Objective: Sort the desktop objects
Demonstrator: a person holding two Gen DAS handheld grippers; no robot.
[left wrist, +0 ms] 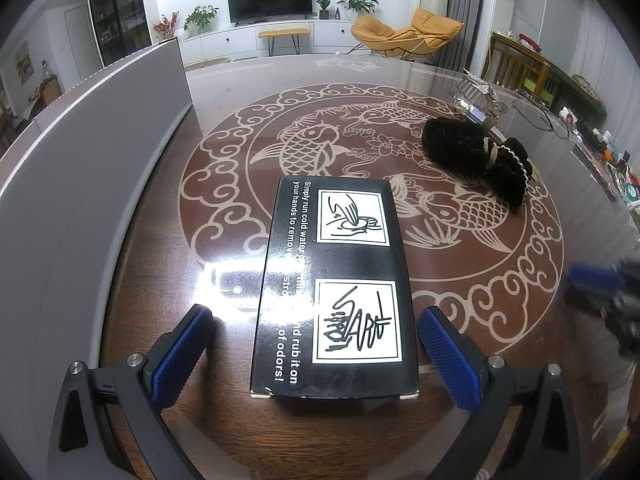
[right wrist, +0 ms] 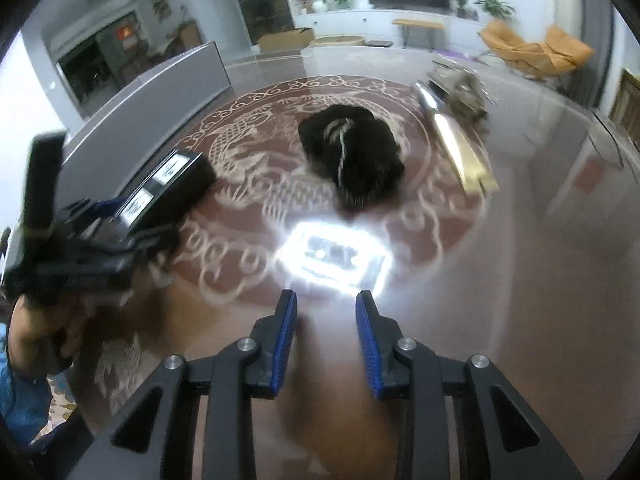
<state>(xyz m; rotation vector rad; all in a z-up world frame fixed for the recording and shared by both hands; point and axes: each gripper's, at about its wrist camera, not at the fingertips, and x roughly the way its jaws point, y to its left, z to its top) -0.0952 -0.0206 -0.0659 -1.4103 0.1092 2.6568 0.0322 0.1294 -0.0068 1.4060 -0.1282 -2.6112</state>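
A black box with white hand-washing pictures and text lies flat on the glass-topped table. My left gripper is open, its blue pads on either side of the box's near end, not touching it. A black fuzzy hair scrunchie with white beads lies to the far right. In the right wrist view, my right gripper is open and empty over bare table, with the scrunchie ahead of it. The box and left gripper are at its left.
A tall grey panel stands along the table's left side. A silvery glass tray with foil items sits at the far right, beside a long shiny strip. Cluttered small items lie beyond the table's right edge.
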